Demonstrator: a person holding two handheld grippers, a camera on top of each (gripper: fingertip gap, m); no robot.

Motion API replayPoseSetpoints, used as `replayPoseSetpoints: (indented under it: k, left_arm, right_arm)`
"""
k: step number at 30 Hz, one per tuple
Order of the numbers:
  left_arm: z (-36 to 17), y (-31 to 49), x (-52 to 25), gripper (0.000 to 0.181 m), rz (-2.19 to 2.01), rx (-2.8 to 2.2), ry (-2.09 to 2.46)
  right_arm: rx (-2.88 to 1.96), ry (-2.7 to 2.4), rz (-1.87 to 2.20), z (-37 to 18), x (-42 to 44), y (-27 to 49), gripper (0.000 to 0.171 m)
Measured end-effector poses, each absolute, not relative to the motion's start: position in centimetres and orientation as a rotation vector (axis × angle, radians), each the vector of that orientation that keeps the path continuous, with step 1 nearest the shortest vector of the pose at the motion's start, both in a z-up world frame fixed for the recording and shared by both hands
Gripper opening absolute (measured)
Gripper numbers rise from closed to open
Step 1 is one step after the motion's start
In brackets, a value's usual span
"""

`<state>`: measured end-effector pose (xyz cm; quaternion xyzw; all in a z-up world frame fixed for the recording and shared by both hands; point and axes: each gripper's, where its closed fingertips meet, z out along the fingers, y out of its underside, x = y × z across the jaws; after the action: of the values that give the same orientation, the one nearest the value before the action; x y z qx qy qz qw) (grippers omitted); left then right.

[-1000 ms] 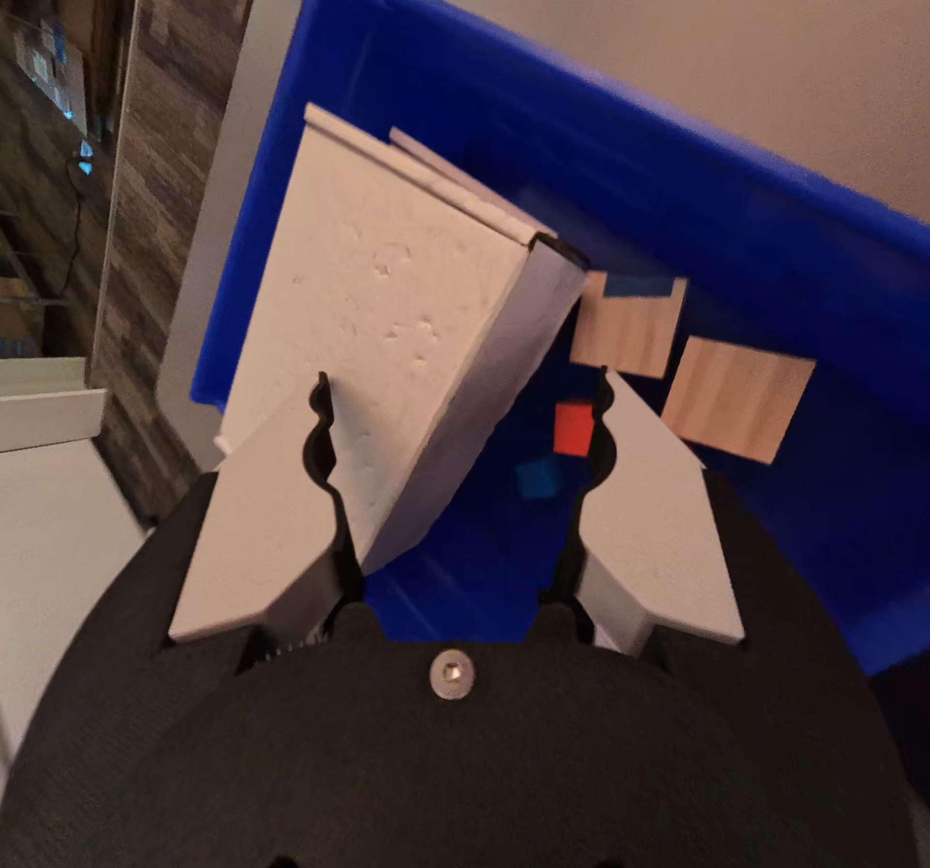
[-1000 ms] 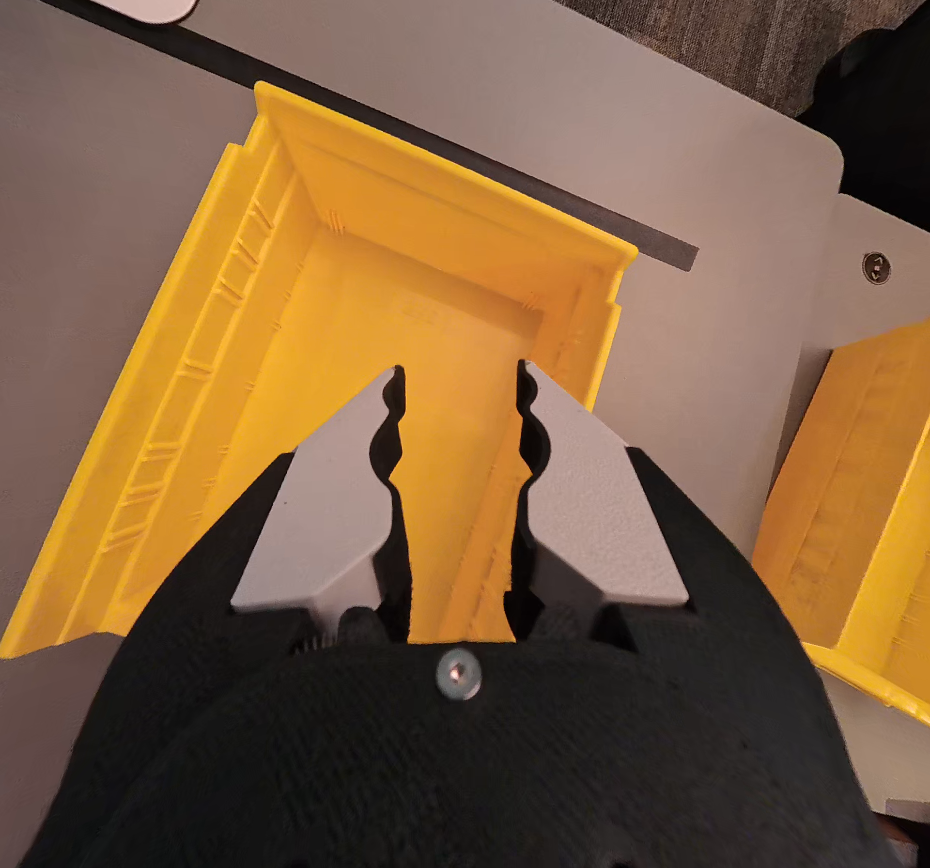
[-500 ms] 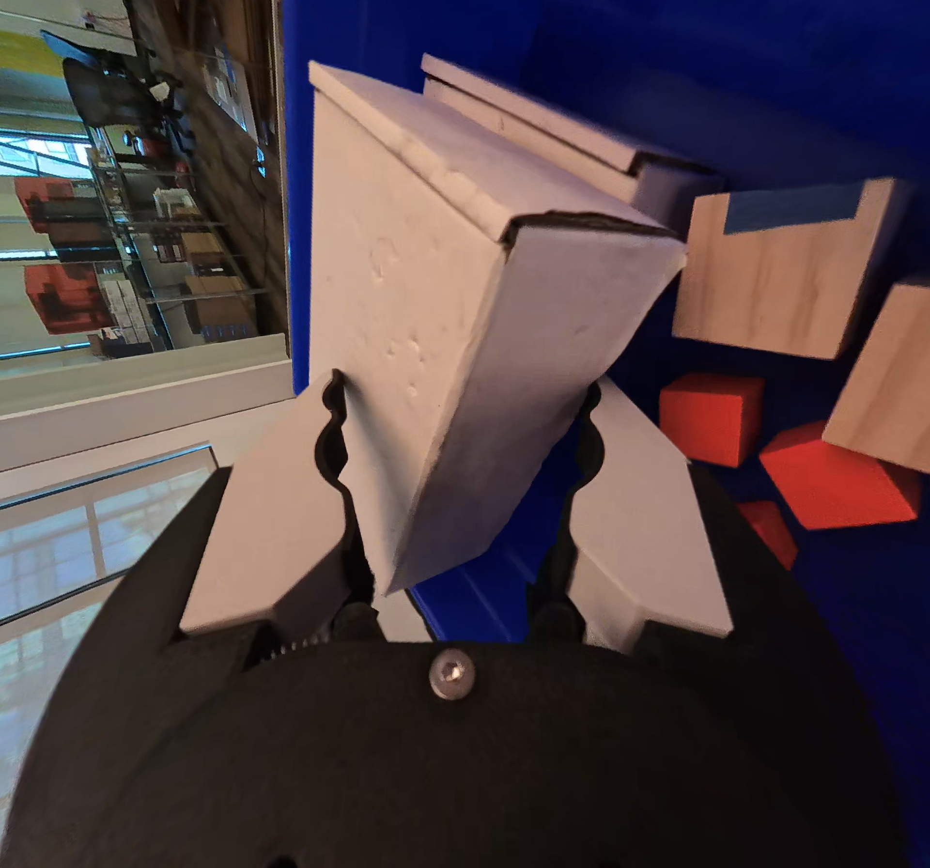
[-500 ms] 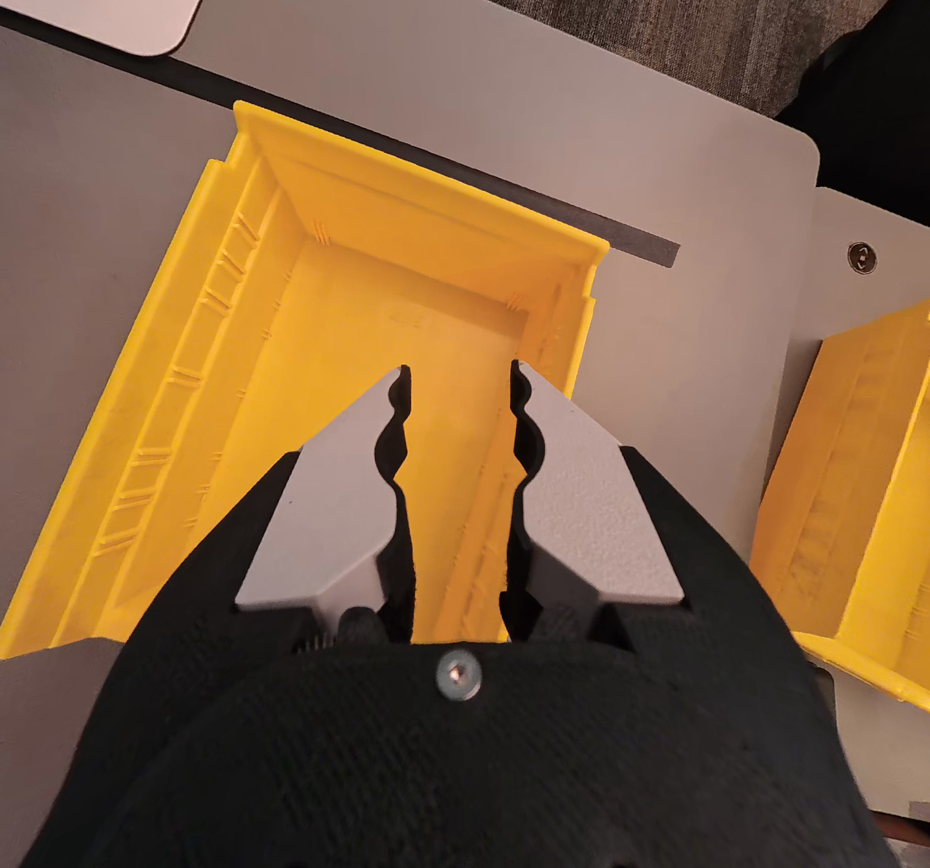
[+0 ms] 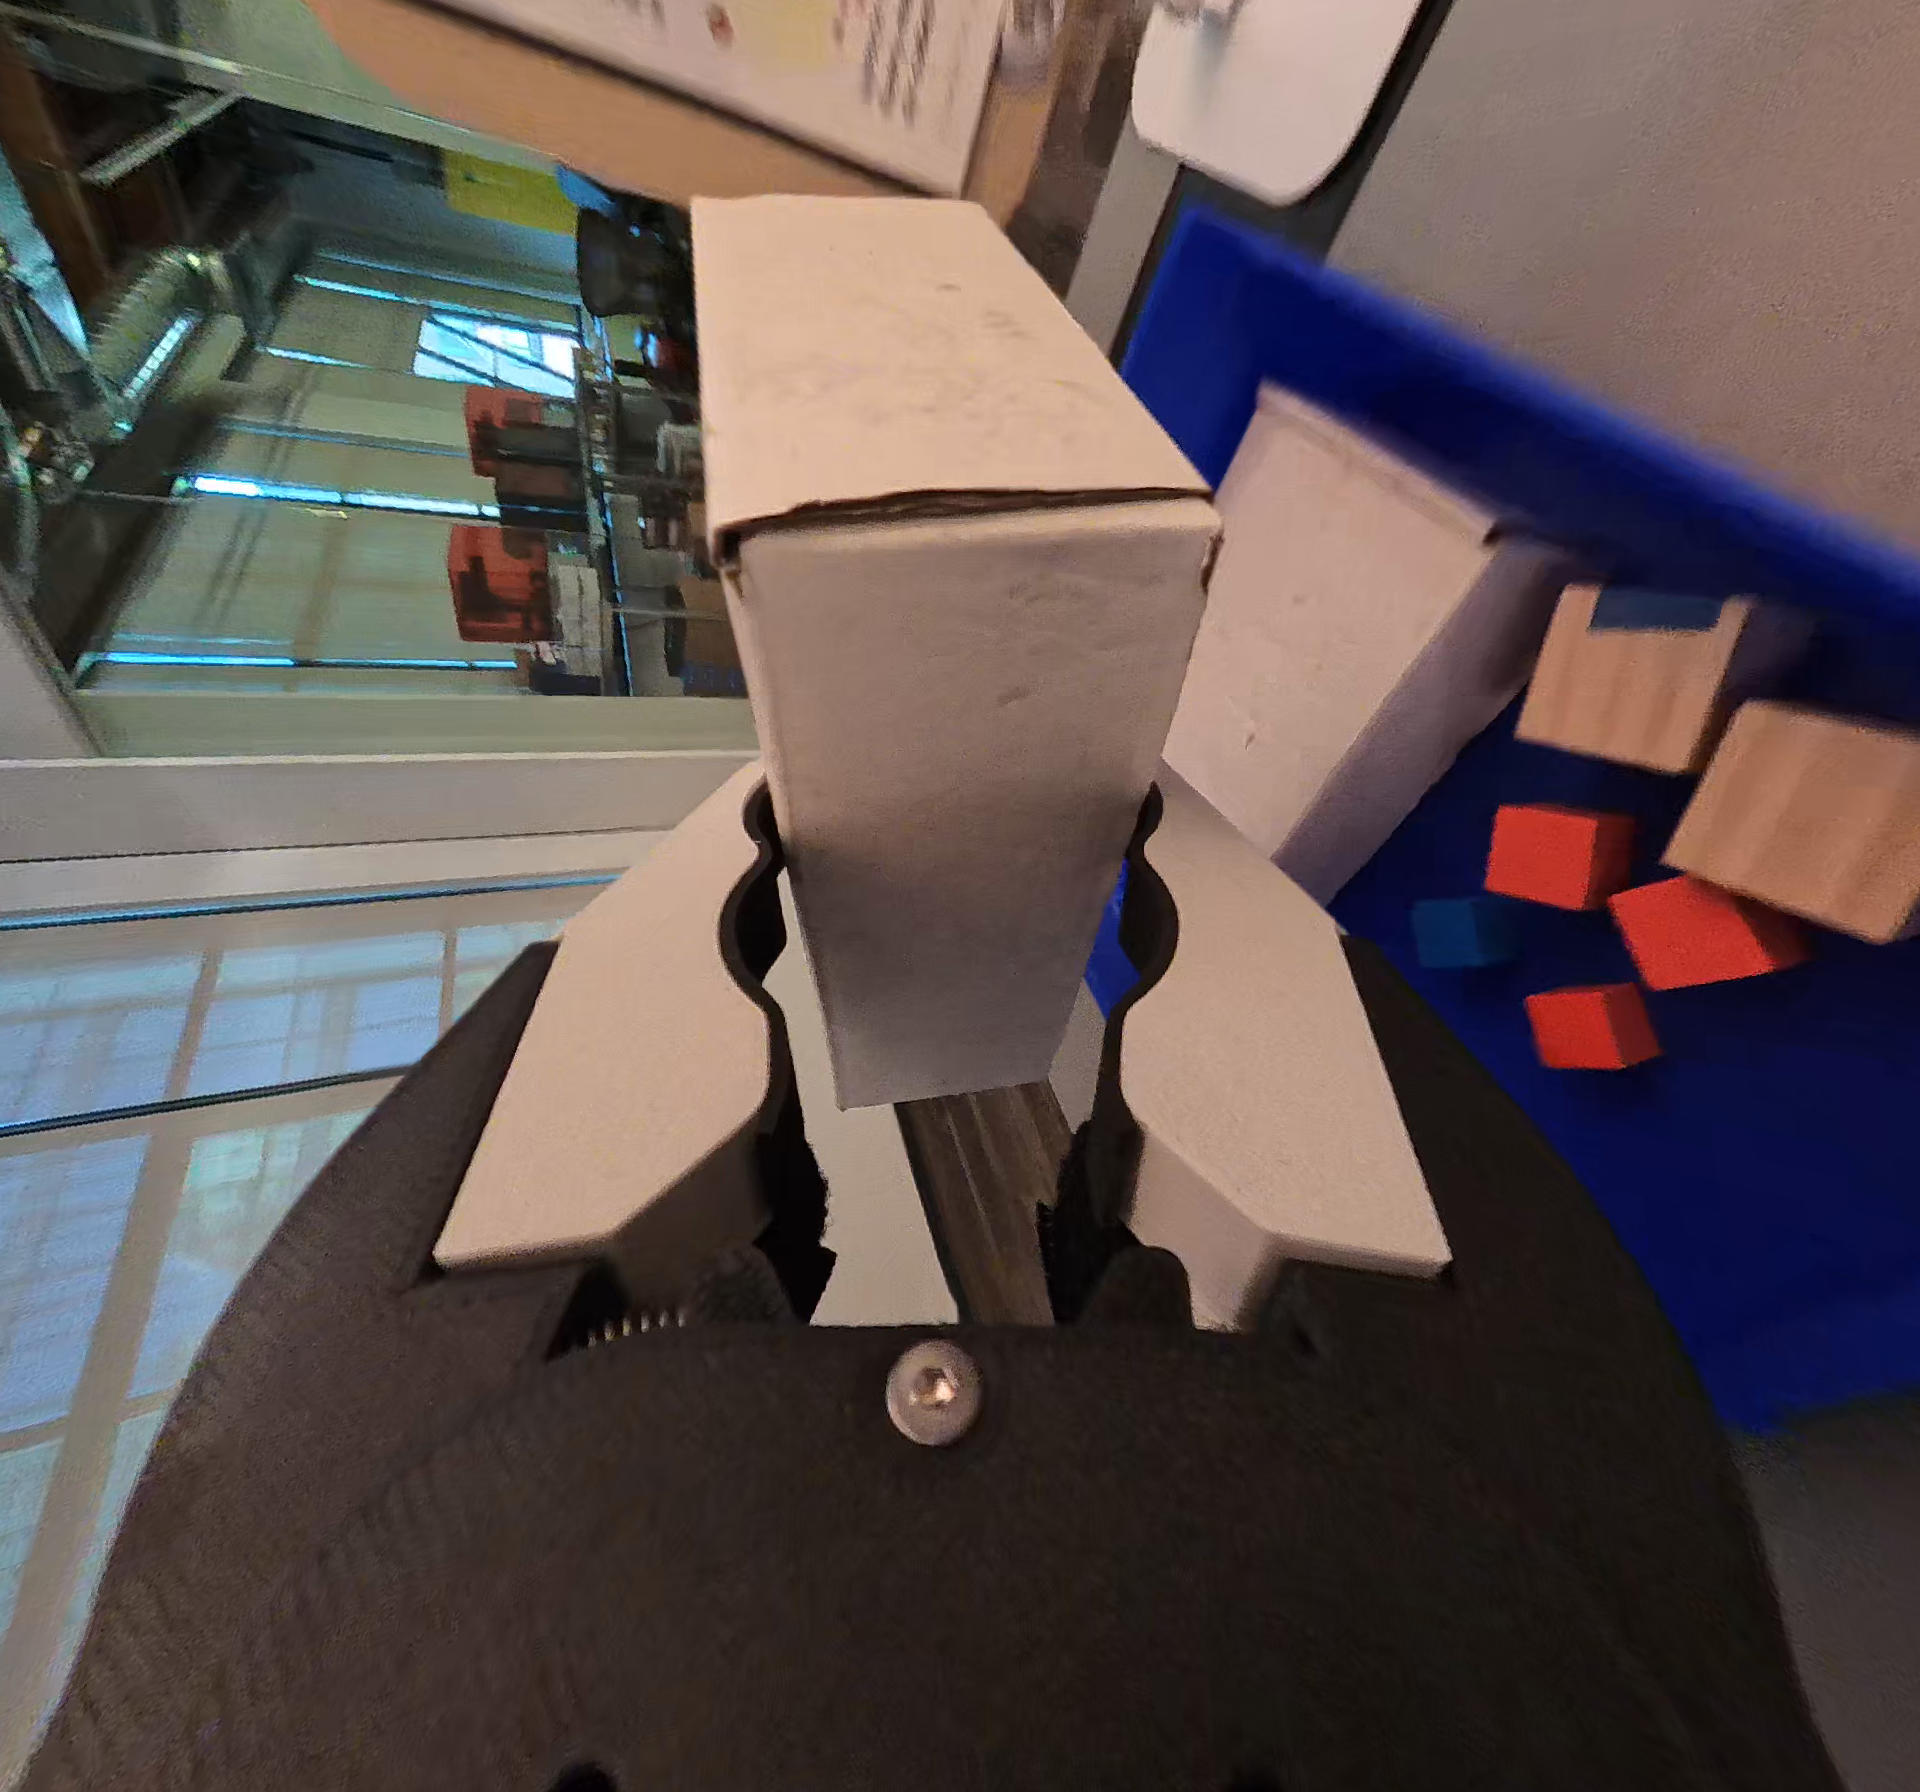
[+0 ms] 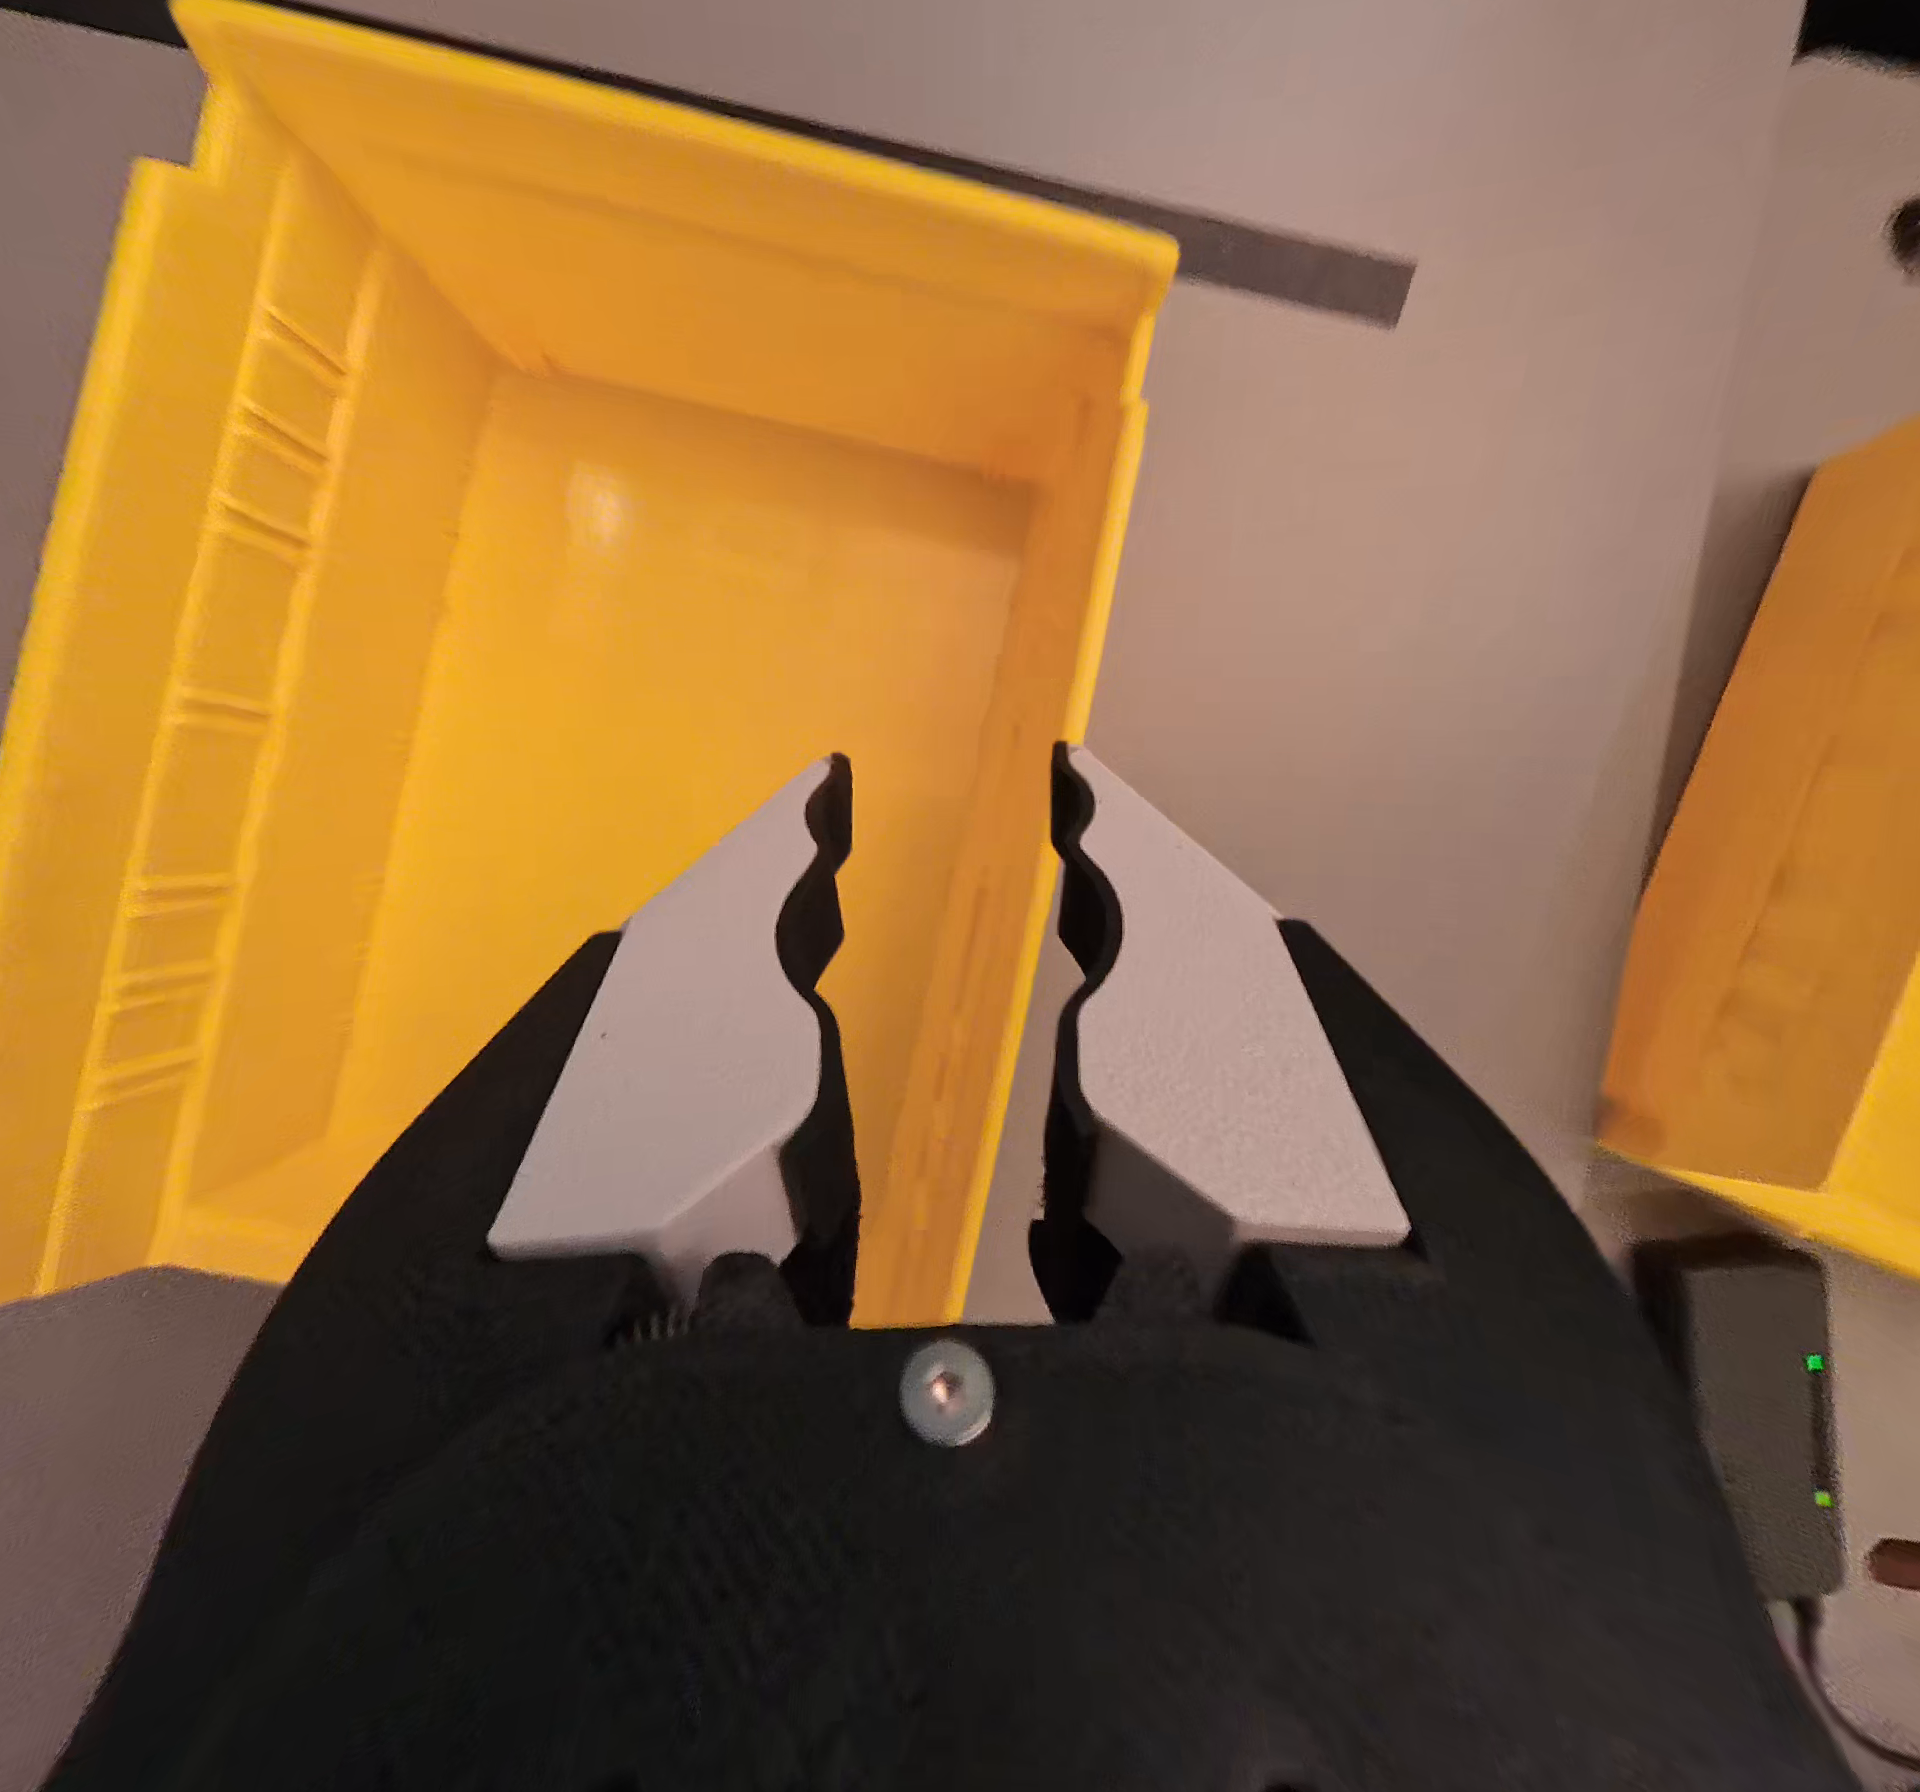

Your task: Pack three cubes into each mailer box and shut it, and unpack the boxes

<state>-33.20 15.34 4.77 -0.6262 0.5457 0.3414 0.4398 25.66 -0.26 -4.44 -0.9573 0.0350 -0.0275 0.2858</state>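
My left gripper [image 5: 951, 807] is shut on a closed white mailer box [image 5: 935, 537] and holds it up, clear of the blue bin [image 5: 1714, 1171]. A second white mailer box [image 5: 1340, 641] leans inside the bin. Two wooden cubes [image 5: 1631, 693], three small red cubes [image 5: 1558, 854] and one small blue cube [image 5: 1460, 932] lie in the bin. My right gripper [image 6: 948, 766] is open and holds nothing; it hovers over the right wall of an empty yellow bin [image 6: 644, 662].
A second yellow bin [image 6: 1787, 911] stands to the right on the grey table [image 6: 1351, 547]. A dark device with green lights [image 6: 1766, 1410] sits at the lower right. A dark strip [image 6: 1299, 282] runs behind the bin. The small blue cube [image 5: 1460, 932] is about 15 centimeters from my left fingertips.
My left gripper closed on the mailer box and lifted it out of the blue bin, turning it upright. My right gripper drifted closer to the yellow bin, its jaws a little wider.
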Motion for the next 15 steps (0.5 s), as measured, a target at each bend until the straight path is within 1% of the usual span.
replayPoseSetpoints:
  k: [3,6,7,9,10,15]
  left_arm:
    - [5.7,12.2,-28.1,0.063,0.790,-1.504,1.402]
    - [4.2,8.9,-21.5,0.063,0.684,-1.421,1.533]
    - [3.4,8.0,-19.5,0.063,0.651,-1.396,1.574]
    - [1.0,6.4,-16.2,0.063,0.580,-1.386,1.663]
    - [-0.1,5.9,-15.2,0.063,0.561,-1.391,1.703]
    - [-4.5,5.3,-12.6,0.064,0.587,-1.397,1.827]
  right_arm:
    - [-2.573,0.145,0.066,-5.6,25.7,-1.1,0.044]
    - [-2.617,0.191,0.080,-7.2,26.6,-1.7,0.056]
    - [-2.646,0.202,0.071,-7.9,26.9,-1.9,0.054]
    - [-2.694,0.203,0.131,-9.2,26.4,-2.2,0.017]
    - [-2.719,0.203,0.124,-9.8,26.6,-2.4,0.005]
    - [-2.721,0.343,0.215,-9.6,27.0,-2.4,0.007]
